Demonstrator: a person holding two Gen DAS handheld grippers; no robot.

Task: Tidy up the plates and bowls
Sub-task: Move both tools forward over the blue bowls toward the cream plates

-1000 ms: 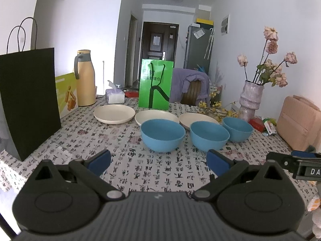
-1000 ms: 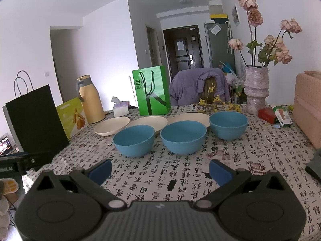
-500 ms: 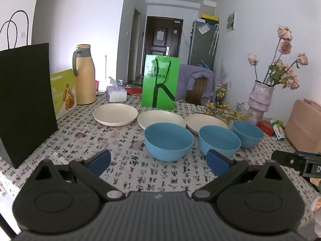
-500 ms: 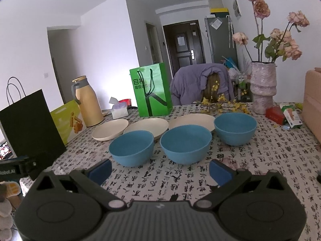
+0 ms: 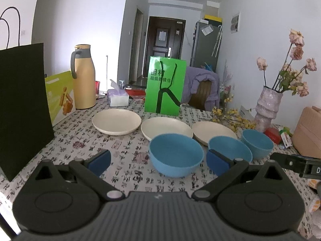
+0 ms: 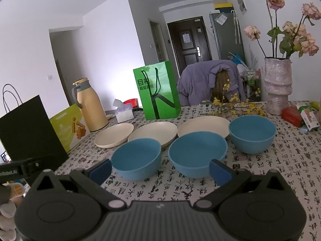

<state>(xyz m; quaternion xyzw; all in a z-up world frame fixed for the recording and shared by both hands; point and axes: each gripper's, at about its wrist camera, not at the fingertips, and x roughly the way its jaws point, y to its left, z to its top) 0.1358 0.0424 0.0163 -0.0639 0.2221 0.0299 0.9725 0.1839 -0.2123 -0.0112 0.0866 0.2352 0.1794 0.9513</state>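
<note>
Three blue bowls stand in a row on the patterned tablecloth: the left bowl point(image 5: 175, 154) point(image 6: 137, 157), the middle bowl point(image 5: 230, 147) point(image 6: 197, 152) and the right bowl point(image 5: 257, 142) point(image 6: 252, 133). Behind them lie three cream plates: left plate point(image 5: 116, 121) point(image 6: 114, 135), middle plate point(image 5: 165, 128) point(image 6: 153, 131), right plate point(image 5: 212, 131) point(image 6: 202, 125). My left gripper point(image 5: 158, 163) is open just before the left bowl, holding nothing. My right gripper point(image 6: 159, 170) is open in front of the left and middle bowls, also holding nothing.
A black paper bag point(image 5: 22, 100) stands at the left, with a yellow-green box point(image 5: 60, 96), a tan thermos point(image 5: 83, 78) and a tissue box point(image 5: 118, 98) behind. A green bag point(image 5: 164, 86) stands behind the plates. A vase of dried flowers point(image 6: 277, 84) is at the right.
Both grippers have moved forward toward the bowls, which now look larger and closer. Nothing on the table has shifted.
</note>
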